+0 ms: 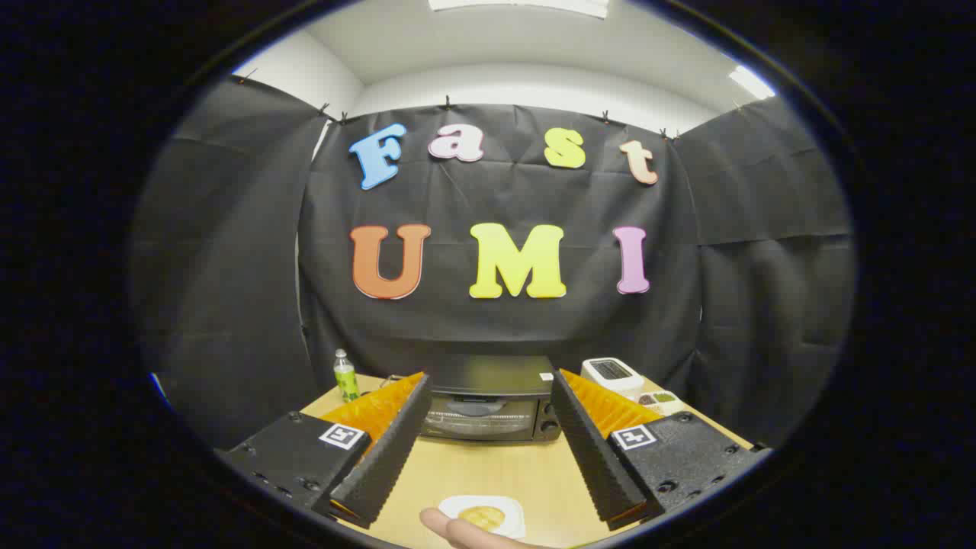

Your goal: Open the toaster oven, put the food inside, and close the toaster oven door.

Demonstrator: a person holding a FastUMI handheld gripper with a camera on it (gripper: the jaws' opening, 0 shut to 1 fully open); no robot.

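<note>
A black toaster oven (488,404) stands at the far side of the wooden table (496,469), its glass door closed, beyond my fingers. My gripper (488,438) is open and high above the table, with nothing between its fingers. Close under the gripper lies a small white plate (512,512) with a round yellow piece of food (482,517) on it. A person's finger (450,528) touches the near edge of that plate.
A green-labelled bottle (345,376) stands left of the oven at the table's back. To the right of the oven sits a white toaster (611,374), with a small tray of food items (660,399) in front of it.
</note>
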